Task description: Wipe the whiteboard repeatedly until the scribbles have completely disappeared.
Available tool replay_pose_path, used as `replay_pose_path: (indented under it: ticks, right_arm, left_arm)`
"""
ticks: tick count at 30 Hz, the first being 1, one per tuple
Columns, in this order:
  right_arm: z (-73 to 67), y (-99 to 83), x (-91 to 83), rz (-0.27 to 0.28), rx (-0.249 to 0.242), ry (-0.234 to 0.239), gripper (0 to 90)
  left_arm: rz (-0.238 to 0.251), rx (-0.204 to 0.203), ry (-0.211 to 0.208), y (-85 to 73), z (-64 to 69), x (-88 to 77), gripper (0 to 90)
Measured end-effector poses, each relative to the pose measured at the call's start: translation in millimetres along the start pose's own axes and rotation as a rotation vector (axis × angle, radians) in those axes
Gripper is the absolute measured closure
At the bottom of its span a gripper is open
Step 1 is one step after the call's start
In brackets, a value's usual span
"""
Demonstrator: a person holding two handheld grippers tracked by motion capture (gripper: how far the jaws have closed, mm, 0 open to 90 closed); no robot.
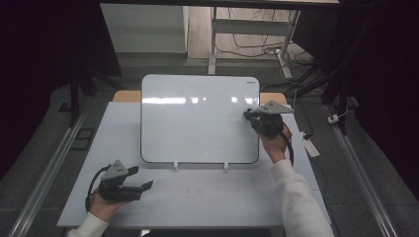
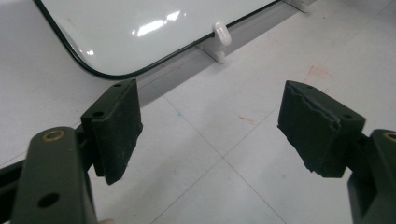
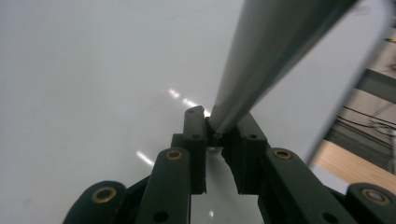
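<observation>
The left tongs (image 1: 143, 186) lie low near the front edge of the tabletop (image 1: 207, 202), held in the left hand (image 1: 104, 205), whose white sleeve comes in at that same edge. They point level along the tabletop, jaws standing wide apart with nothing between them; the left gripper view shows both black pads (image 2: 119, 123) bare. The right forearm, in a white sleeve, reaches farther back over the tabletop, where the right hand (image 1: 275, 143) holds the right tongs (image 1: 247, 114) raised. Their jaws are closed on a grey pen (image 3: 261, 60).
</observation>
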State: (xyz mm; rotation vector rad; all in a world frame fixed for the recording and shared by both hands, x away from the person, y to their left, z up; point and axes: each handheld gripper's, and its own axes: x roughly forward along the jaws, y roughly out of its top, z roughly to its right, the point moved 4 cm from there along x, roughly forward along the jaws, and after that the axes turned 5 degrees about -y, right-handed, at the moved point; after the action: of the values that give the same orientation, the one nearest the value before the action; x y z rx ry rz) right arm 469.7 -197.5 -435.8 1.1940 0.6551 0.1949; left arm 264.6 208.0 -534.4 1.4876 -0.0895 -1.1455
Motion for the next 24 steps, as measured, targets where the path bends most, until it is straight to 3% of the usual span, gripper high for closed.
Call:
replay_pose_path:
  ticks: [2,7,10,12,15,24]
  right_arm:
    - [5.3,-0.1,-0.3,0.006,0.044,-0.001,77.3]
    - [-13.5,-10.9,-3.5,-0.037,-0.036,0.053,77.3]
    - [-11.9,-16.3,-9.9,-0.046,0.035,0.07,77.4]
    - [-16.4,-18.8,-16.1,-0.041,0.046,0.097,77.3]
    - [-30.1,-18.7,-27.6,-0.035,0.04,0.152,77.3]
    - [-83.1,-31.1,-51.2,-0.105,0.018,0.324,77.2]
  left_arm:
    - [0.005,-0.001,0.0,0.0,0.1,-1.0,22.0]
    - [0.007,-0.009,-0.003,0.2,-1.9,-1.0,22.0]
    - [0.008,-0.005,-0.004,0.6,-0.5,-0.6,22.1]
    - [0.01,-0.005,-0.004,1.1,-0.5,-0.9,22.0]
    - [0.016,-0.013,-0.007,2.5,-1.3,0.0,22.1]
    - [0.057,0.014,-0.022,16.3,9.7,2.8,23.2]
